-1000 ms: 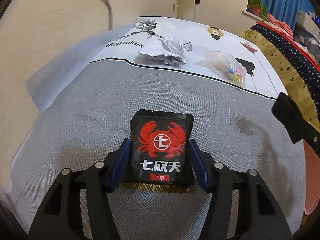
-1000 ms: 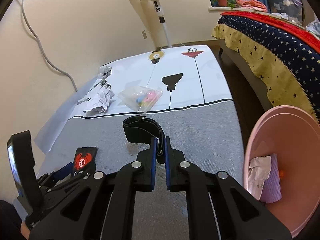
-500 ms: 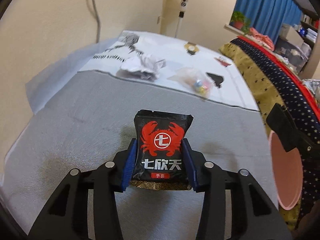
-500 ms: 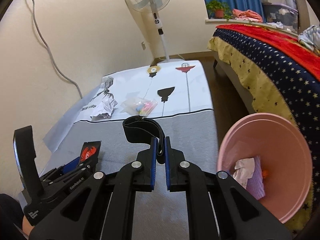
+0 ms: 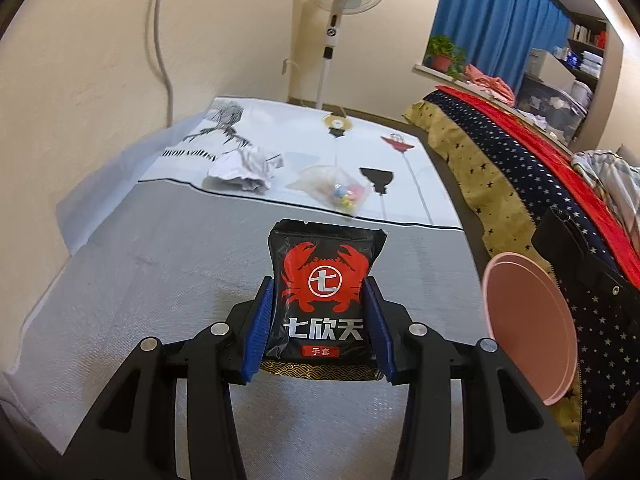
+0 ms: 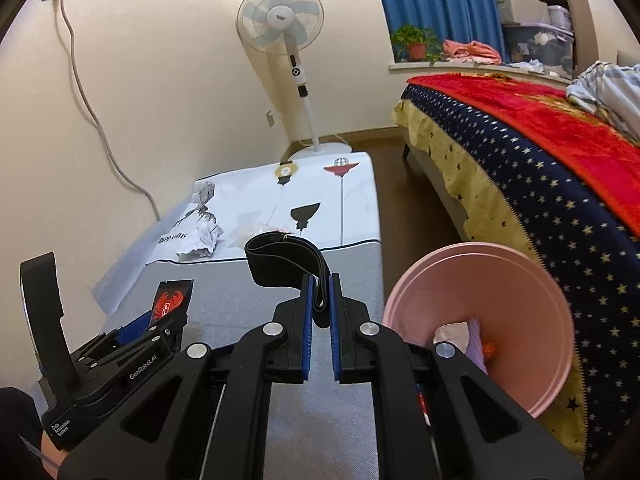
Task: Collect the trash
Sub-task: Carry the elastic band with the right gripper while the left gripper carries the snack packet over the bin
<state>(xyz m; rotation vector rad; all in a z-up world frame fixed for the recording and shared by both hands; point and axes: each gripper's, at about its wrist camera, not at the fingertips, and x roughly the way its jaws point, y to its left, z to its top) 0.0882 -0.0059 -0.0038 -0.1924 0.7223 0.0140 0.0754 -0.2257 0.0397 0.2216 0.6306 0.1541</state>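
My left gripper [image 5: 320, 312] is shut on a black packet with a red crab [image 5: 324, 292] and holds it above the grey mat [image 5: 140, 280]. The packet also shows in the right wrist view [image 6: 170, 300]. My right gripper [image 6: 320, 304] is shut on a black strap loop [image 6: 284, 260], lifted above the mat. A pink bin [image 6: 520, 292] stands at the right with paper and purple trash inside; it also shows in the left wrist view [image 5: 528, 328]. Crumpled white paper [image 5: 244, 168] and a clear bag with coloured bits [image 5: 340, 192] lie on the white mat beyond.
A bed with a starred blue and red cover [image 6: 540, 168] runs along the right. A standing fan [image 6: 288, 40] is at the back by the wall. A grey cable [image 6: 92, 112] hangs from a wall socket on the left.
Both grippers have risen from the mat with their loads. The left gripper closed on the crab packet and lifted it. The pink bin has come nearer in both views.
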